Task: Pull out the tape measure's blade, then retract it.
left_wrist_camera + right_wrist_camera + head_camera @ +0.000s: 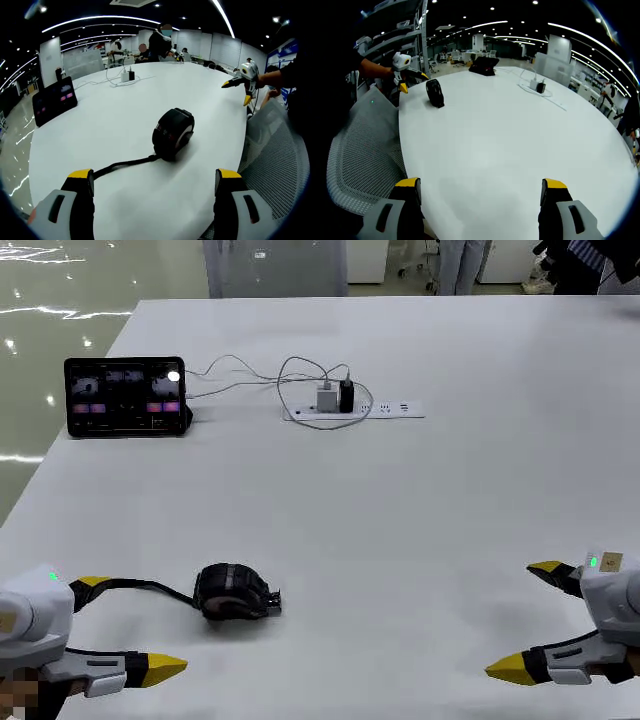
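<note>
A black tape measure (pixel 234 591) lies on the white table (pixel 400 510) near its front left, with a black wrist strap (pixel 140 587) trailing to the left. In the left gripper view the tape measure (pixel 173 133) sits just ahead of the jaws, its strap (pixel 125 164) running back between them. My left gripper (pixel 125 625) stands open at the table's front left corner, a short way from the case. My right gripper (pixel 532 620) is open at the front right, far from the tape measure (pixel 435 92). No blade is out of the case.
A tablet (pixel 125 397) stands at the back left. A white power strip (pixel 355 410) with chargers and looped cables (pixel 270 375) lies at the back middle. A grey mesh chair (pixel 362 150) is by the table's near edge. People stand beyond the far edge.
</note>
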### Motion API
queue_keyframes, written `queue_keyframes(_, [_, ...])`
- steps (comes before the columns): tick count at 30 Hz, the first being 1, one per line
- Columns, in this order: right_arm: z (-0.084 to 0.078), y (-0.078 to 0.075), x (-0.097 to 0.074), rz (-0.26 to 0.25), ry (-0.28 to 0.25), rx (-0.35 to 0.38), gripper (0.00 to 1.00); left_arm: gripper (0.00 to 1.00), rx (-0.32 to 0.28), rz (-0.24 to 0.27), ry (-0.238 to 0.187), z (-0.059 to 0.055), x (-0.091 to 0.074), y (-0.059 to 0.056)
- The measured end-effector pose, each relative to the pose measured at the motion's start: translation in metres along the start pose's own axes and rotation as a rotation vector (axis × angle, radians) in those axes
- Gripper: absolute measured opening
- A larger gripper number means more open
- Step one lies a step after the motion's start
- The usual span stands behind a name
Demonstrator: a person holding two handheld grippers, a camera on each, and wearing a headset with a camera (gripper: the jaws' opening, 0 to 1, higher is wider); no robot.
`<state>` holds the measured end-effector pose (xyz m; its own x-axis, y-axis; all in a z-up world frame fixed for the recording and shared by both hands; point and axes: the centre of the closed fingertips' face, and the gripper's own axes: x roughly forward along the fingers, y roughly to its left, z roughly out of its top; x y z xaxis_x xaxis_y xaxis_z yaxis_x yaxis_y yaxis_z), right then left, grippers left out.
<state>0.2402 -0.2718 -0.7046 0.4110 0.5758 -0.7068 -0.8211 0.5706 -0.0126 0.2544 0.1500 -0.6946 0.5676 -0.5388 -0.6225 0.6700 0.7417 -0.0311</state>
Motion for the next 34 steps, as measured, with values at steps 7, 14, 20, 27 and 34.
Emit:
queue_keyframes(7, [-0.007, -0.002, -0.015, -0.010, 0.009, 0.012, 0.99, 0.99, -0.018, -0.011, 0.010, -0.001, -0.001, 0.000])
queue_keyframes(14, [-0.008, -0.005, -0.018, -0.024, 0.003, 0.027, 0.99, 0.99, -0.042, -0.030, 0.018, -0.004, -0.001, -0.004])
queue_keyframes(20, [-0.005, -0.003, -0.016, -0.016, -0.009, 0.024, 0.99, 0.99, -0.048, -0.035, 0.014, -0.002, -0.002, -0.005])
queue_keyframes(27, [0.000, -0.003, -0.016, -0.008, -0.012, 0.017, 0.99, 0.99, -0.055, -0.039, 0.014, -0.003, -0.002, -0.005])
queue_keyframes(34, [0.000, -0.005, -0.017, -0.010, -0.014, 0.017, 0.99, 0.99, -0.061, -0.042, 0.010, -0.001, -0.001, -0.004])
